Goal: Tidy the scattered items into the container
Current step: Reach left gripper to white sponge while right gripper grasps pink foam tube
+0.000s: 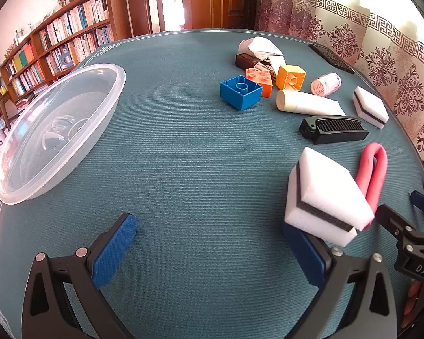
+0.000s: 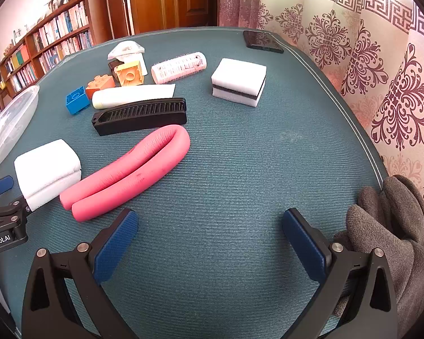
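My left gripper (image 1: 209, 251) is open over bare table. A white sponge with a dark middle layer (image 1: 322, 195) (image 2: 46, 169) lies at the tip of its right finger, not between the fingers. The clear plastic container (image 1: 56, 132) (image 2: 8, 124) sits at the far left. My right gripper (image 2: 210, 245) is open with nothing in it, and a bent pink foam tube (image 2: 130, 169) (image 1: 373, 169) lies just ahead to its left. Further back are a black comb (image 2: 141, 115), a cream tube (image 2: 132, 94), a pink roller (image 2: 179, 66), a second sponge (image 2: 238, 82), and blue (image 1: 240, 91), orange (image 1: 260, 77) and yellow bricks (image 1: 291, 77).
A dark phone (image 2: 263, 42) lies at the far right table edge by the patterned curtain. A white packet (image 1: 258, 46) rests on a brown item behind the bricks. A grey glove (image 2: 395, 226) sits beside my right gripper's right finger. Bookshelves and a wooden door stand behind the table.
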### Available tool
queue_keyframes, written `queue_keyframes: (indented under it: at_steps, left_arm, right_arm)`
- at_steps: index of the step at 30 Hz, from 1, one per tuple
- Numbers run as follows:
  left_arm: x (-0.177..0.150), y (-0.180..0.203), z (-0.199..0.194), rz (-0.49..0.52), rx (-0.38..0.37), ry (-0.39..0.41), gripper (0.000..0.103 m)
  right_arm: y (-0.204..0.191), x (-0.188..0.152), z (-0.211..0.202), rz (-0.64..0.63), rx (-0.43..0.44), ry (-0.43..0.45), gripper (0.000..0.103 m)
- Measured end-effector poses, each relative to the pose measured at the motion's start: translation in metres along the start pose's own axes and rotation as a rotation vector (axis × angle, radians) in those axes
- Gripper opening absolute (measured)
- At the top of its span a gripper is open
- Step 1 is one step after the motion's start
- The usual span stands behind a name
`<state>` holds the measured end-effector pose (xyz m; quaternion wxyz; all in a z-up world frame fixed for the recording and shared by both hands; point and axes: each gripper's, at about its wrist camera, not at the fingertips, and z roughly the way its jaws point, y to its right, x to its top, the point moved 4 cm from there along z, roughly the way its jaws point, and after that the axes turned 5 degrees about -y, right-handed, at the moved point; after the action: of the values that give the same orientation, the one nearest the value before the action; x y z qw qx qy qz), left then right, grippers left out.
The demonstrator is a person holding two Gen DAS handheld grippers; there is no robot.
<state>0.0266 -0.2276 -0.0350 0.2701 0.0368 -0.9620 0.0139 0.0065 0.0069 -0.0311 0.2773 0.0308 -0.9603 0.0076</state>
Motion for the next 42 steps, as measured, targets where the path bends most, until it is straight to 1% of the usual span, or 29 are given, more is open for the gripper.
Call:
queue_keyframes:
  at_steps: [13, 20, 33, 42]
  left_arm:
    - [-0.0001, 0.0012, 0.0001, 0.0, 0.008, 0.0, 0.103]
    - [-0.0008, -0.0043, -0.0081, -0.004, 0.002, 0.001, 0.103]
    - [-0.0009, 0.0013, -0.0012, -0.001, 0.006, 0.001, 0.103]
    - [-0.0055, 0.0022, -0.0042, 0.01, -0.007, -0.01, 0.103]
  right_arm:
    - [0.0003, -0.001, 0.001, -0.006, 0.001, 0.003, 0.103]
    - [-0.0004, -0.0009, 0.0016, -0.016, 0.002, 0.001, 0.103]
    - [-0.0004, -0.0011, 0.0016, -0.016, 0.002, 0.001, 0.103]
    - [0.0003, -0.0021, -0.001, -0.026, 0.026, -0.006, 0.103]
